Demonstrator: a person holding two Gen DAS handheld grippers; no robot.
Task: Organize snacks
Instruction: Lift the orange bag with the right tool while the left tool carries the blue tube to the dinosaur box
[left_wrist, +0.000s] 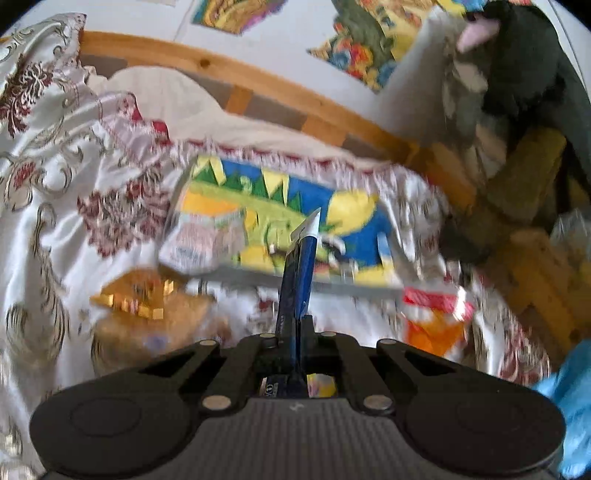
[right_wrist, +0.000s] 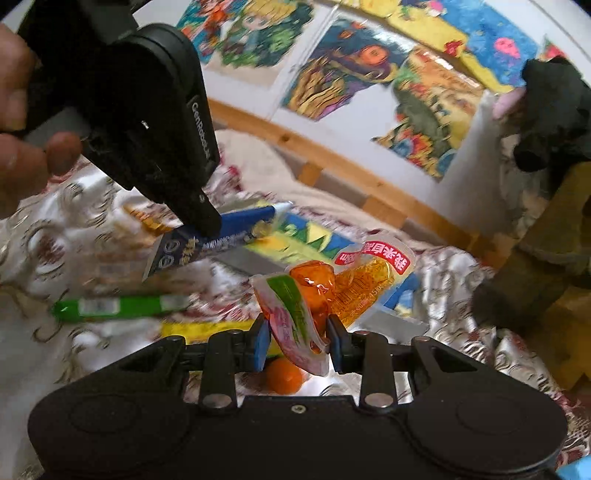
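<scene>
A white wall (right_wrist: 332, 122) hung with colourful drawings (right_wrist: 332, 70) rises behind a wooden bed rail (left_wrist: 229, 74) and embroidered satin bedspread (left_wrist: 48, 206).

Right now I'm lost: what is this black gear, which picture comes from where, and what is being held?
A person carries two hand-held grippers, each with a camera looking along its fingers. The left camera shows the left gripper shut on a blue snack packet above a colourful tray on the patterned bedspread. The right camera shows the right gripper clamping a clear orange snack pouch; the left gripper appears there too. A green stick packet lies on the bedspread.
</scene>
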